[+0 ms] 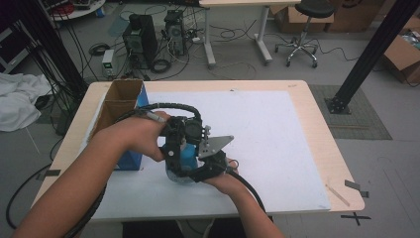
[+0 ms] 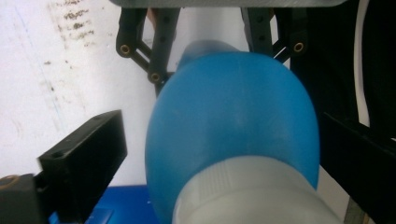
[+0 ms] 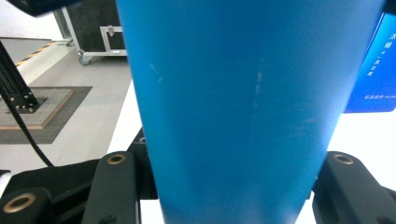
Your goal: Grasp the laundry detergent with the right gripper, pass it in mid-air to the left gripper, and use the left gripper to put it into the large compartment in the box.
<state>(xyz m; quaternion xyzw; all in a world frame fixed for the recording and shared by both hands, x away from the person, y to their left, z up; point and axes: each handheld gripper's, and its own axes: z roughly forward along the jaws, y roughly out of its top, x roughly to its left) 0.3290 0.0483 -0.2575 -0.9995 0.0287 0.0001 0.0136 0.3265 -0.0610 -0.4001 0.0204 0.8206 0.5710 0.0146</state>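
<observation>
A blue bottle (image 1: pixel 188 154) with a pale cap (image 2: pixel 252 196) is held above the white mat (image 1: pixel 267 134), left of the table's middle. My right gripper (image 1: pixel 202 168) comes from the near side and is shut on the bottle's body (image 3: pixel 243 102), one jaw on each side. My left gripper (image 1: pixel 179 148) reaches in from the left over the cap end. In the left gripper view its jaws straddle the bottle (image 2: pixel 233 116). A strip of mat shows between its left finger (image 2: pixel 88 158) and the bottle. The right gripper's links show beyond the bottle.
An open cardboard box with blue sides (image 1: pixel 121 101) stands on the table's left part, just behind my left hand. The wooden table edge (image 1: pixel 341 163) runs along the right. Computers, cables, a stool and a black post stand on the floor beyond.
</observation>
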